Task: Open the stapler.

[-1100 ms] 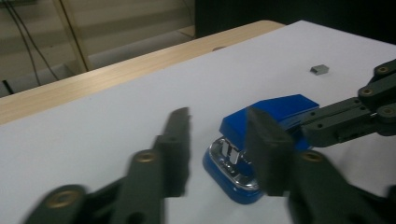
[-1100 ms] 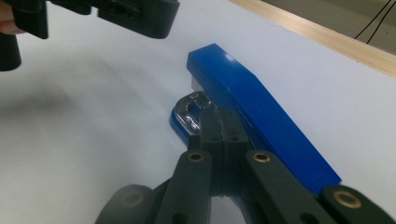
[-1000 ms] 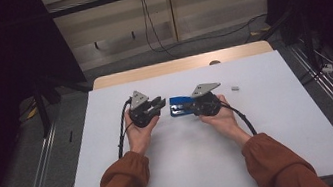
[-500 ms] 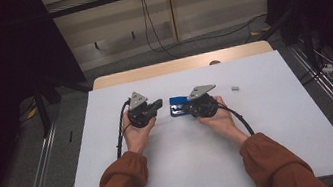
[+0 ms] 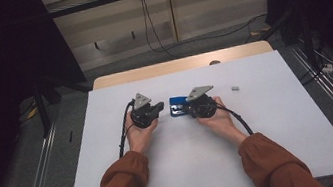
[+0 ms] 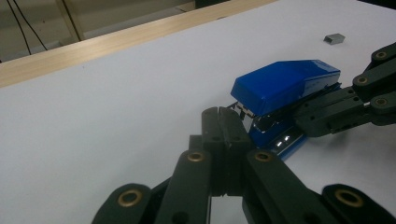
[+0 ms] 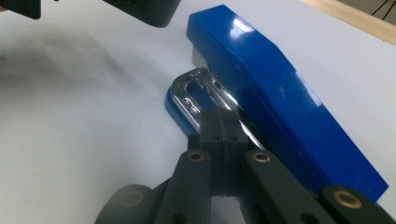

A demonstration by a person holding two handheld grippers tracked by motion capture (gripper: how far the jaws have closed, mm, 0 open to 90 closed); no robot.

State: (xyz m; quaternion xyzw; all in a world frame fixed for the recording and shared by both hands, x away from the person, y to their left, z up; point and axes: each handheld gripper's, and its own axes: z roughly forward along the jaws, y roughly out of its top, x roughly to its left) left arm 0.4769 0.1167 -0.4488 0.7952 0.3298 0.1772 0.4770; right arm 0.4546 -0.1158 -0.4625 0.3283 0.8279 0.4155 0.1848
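I had both grippers down near the middle of the white table (image 5: 280, 121), facing each other across a blue stapler (image 5: 178, 106) that lay flat on the sheet between them. My left gripper (image 5: 158, 107) was clenched on nothing: in the left gripper view its jaws (image 6: 222, 122) met flush, their tips just beside the stapler's front end (image 6: 285, 86), where the blue top stood raised a little above the base and the row of staples showed in the gap. My right gripper (image 5: 190, 108) came in from the other side, and in the right gripper view its jaws (image 7: 219, 122) were pressed together over the chrome plate (image 7: 196, 91) on the stapler's base, under the lifted blue top (image 7: 275, 93); I could not tell whether they pinched that plate or merely rested against it. A small grey block of staples (image 5: 235, 88) sat loose on the table off to the right, well apart from the stapler. Both of my orange sleeves (image 5: 118, 184) lay on the near part of the table.
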